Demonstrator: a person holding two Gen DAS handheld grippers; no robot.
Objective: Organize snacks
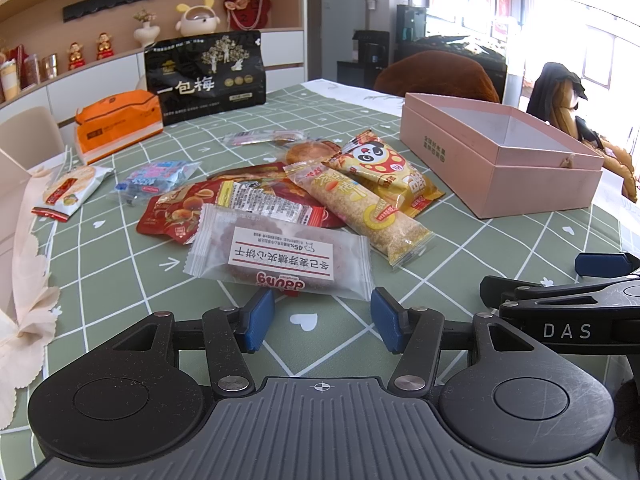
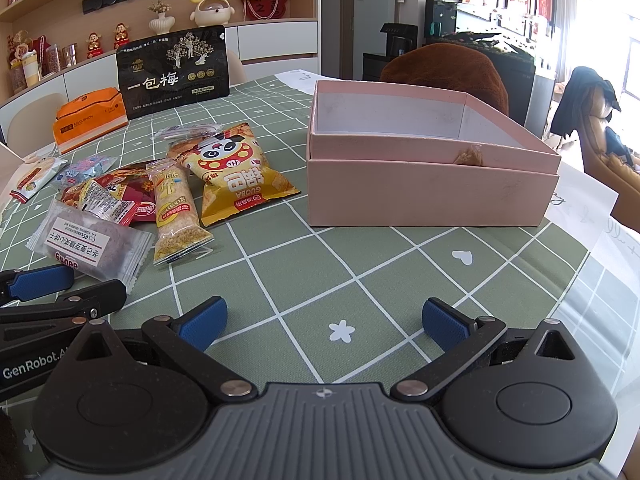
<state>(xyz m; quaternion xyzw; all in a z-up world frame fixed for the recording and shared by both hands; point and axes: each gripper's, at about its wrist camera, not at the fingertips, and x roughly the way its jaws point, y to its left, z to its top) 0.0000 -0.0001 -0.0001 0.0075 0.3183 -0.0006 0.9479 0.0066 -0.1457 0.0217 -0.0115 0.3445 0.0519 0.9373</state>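
Your left gripper hangs with its jaws apart and nothing between them, just on the near side of the frosted biscuit packet. Your right gripper is also open and empty, over bare green checked tabletop. The snacks lie in a loose pile to the left: the biscuit packet nearest you, a long grain bar beside it, a yellow panda-print crisps bag to its right, and red packets partly under the others. The open pink box stands to the right of the pile, apart from it, and nothing shows inside it. Far left, an orange pack lies beside an upright black bag.
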